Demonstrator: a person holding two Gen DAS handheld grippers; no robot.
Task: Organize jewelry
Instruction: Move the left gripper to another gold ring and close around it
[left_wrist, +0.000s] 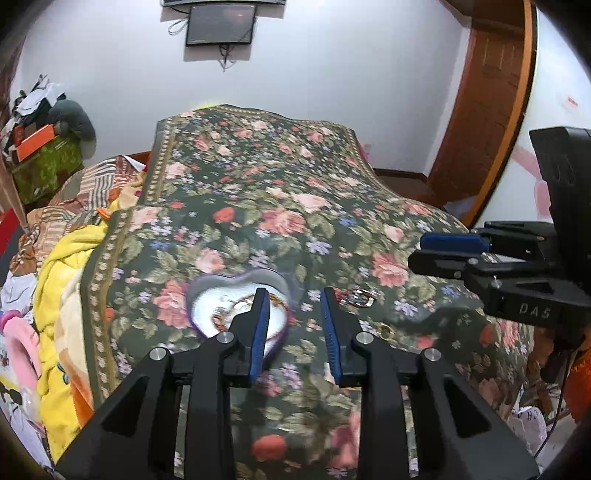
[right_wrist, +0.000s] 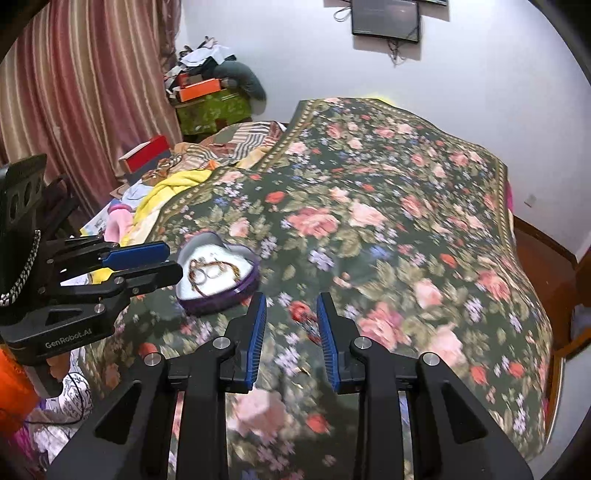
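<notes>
A heart-shaped box (left_wrist: 201, 290) with a purple wall (right_wrist: 221, 301) and white inside lies on the floral blanket. A tangle of brown-gold chains (right_wrist: 207, 271) rests in it, partly hidden behind a finger in the left wrist view. My left gripper (left_wrist: 294, 291) hovers over the box's right edge, open with nothing between its pads. A red and silver piece (left_wrist: 358, 297) and a small gold ring (left_wrist: 386, 331) lie loose on the blanket to its right. My right gripper (right_wrist: 290, 297) hangs open and empty above the red piece (right_wrist: 301, 312), which is blurred there.
The floral blanket (right_wrist: 388, 206) covers a bed. A yellow blanket (left_wrist: 62, 295) and clutter are heaped along its left side, with a red box (right_wrist: 146, 153) and curtain beyond. A wooden door (left_wrist: 487, 110) stands at the right. The left gripper (right_wrist: 173, 260) shows beside the box.
</notes>
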